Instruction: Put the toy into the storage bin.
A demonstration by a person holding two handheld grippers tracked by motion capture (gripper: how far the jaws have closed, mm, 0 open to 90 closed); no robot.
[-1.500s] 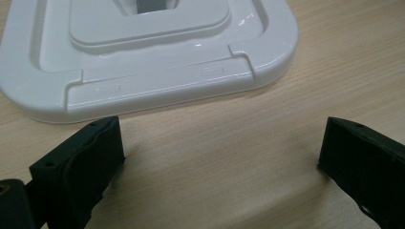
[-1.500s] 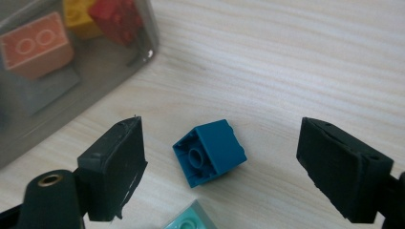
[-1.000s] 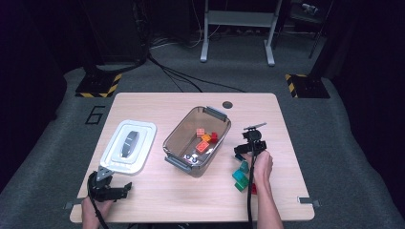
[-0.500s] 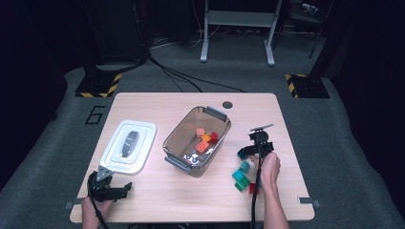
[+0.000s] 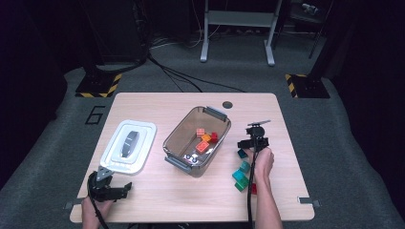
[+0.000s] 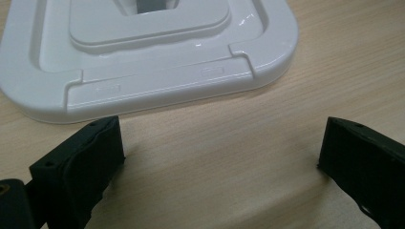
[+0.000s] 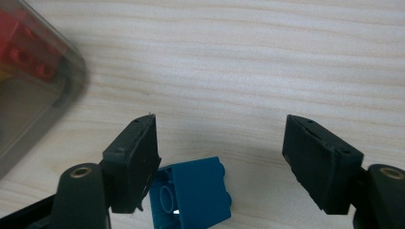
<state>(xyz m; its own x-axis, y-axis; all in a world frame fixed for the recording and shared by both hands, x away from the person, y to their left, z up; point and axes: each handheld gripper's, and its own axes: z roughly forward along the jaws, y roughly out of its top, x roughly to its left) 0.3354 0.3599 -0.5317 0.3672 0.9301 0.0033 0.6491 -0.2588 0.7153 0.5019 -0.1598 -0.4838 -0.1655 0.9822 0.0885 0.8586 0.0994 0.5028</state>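
Right gripper: jaws apart, with a blue block lying on its side between them, hollow underside facing the camera. The block leans against the inner face of one jaw; the other jaw stands clear of it, so nothing is clamped. The jaws have just been closing a little around the block. In the high view the right gripper sits over the right part of the table, just right of the bin, with the blue block at its tip. The right hand holds it from behind, cable trailing back along the forearm. Nearer the person lie 2 teal blocks, a green block and a red block, all close together beside the hand. The bin is clear and grey-tinted, set at a slant at the table's middle, with several red and orange blocks inside. Left gripper: jaws wide apart, nothing between them but bare wood, pointing at the near edge of the white lid, close to it but not touching. In the high view the left gripper rests at the near left corner, just below the lid, which lies flat left of the bin.
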